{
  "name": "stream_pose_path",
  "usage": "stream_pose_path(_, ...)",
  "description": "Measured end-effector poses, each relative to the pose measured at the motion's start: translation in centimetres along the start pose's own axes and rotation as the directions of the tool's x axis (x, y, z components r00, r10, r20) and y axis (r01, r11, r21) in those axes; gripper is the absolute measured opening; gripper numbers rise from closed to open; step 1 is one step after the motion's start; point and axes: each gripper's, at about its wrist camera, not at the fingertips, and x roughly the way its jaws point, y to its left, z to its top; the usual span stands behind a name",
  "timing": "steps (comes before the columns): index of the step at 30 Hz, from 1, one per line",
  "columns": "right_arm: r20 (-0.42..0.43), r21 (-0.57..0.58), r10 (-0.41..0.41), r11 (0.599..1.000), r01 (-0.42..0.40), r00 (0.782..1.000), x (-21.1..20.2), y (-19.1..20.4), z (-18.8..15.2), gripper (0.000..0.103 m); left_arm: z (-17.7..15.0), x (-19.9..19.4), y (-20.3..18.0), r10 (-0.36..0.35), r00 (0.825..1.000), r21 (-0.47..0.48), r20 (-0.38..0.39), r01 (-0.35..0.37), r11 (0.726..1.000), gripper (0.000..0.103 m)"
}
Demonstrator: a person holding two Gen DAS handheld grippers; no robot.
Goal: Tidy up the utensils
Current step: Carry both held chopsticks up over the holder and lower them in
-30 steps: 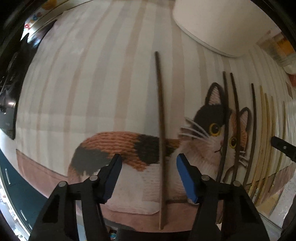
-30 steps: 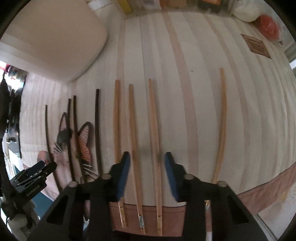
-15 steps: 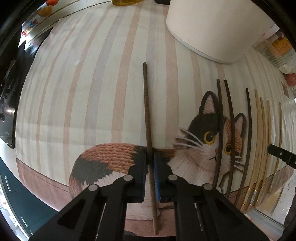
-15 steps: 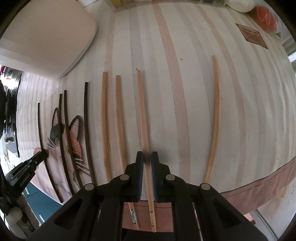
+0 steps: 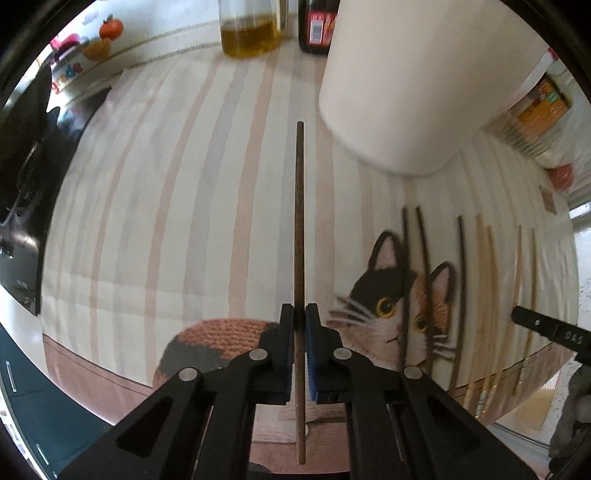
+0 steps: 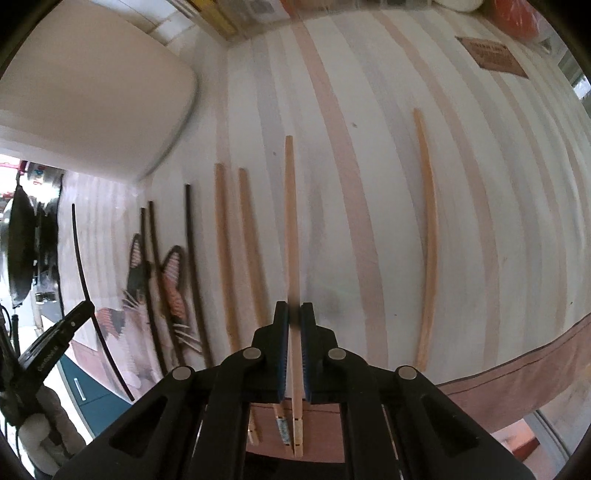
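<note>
My left gripper point(image 5: 300, 314) is shut on a dark brown chopstick point(image 5: 299, 221) and holds it lifted above the striped cat cloth point(image 5: 166, 221). My right gripper point(image 6: 294, 312) is shut on a light wooden chopstick point(image 6: 290, 221), lifted above the cloth. Three dark chopsticks point(image 5: 424, 280) and several light ones point(image 5: 491, 295) lie in a row on the cloth at the right of the left wrist view. In the right wrist view, two light chopsticks point(image 6: 236, 258) lie left of the held one and another light chopstick point(image 6: 428, 240) lies to the right.
A large white container point(image 5: 413, 85) stands at the back, also seen in the right wrist view point(image 6: 85, 96). An oil jar point(image 5: 251, 26) and a dark bottle point(image 5: 314, 26) stand behind the cloth. A brown label point(image 6: 491, 55) is on the cloth at far right.
Both grippers closed, the left on the dark chopstick and the right on the light one, and then lifted them off the cloth.
</note>
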Motion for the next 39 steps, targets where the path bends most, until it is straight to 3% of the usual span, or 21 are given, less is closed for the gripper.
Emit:
stream_pose_path(11, 0.127, -0.046, 0.069, 0.997, -0.064, 0.99, -5.2, 1.6, 0.2, 0.006, 1.4, -6.6, -0.7, -0.05, 0.989, -0.004, 0.141, 0.051, 0.999, 0.003)
stream_pose_path(21, 0.274, -0.064, 0.155, 0.988, -0.142, 0.949, -10.7, 3.3, 0.5, 0.006, 3.1, -12.8, -1.5, -0.12, 0.957, 0.011, 0.264, 0.121, 0.993, 0.003)
stream_pose_path(28, 0.416, -0.116, 0.243, 0.97, -0.214, 0.876, -17.4, 5.4, 1.2, 0.006, 4.8, -18.8, -2.2, -0.189, 0.908, 0.042, 0.374, 0.187, 0.981, 0.003)
stream_pose_path(35, 0.538, -0.195, 0.318, 0.948, -0.252, 0.78, -23.9, 8.5, 3.3, 0.006, 7.4, -24.7, -3.6, -0.259, 0.833, 0.085, 0.489, 0.25, 0.964, 0.003)
stream_pose_path(39, 0.592, -0.217, 0.334, 0.943, -0.254, 0.734, -26.1, 9.8, 5.1, 0.006, 9.6, -26.3, -4.2, -0.264, 0.8, 0.092, 0.539, 0.256, 0.962, 0.003)
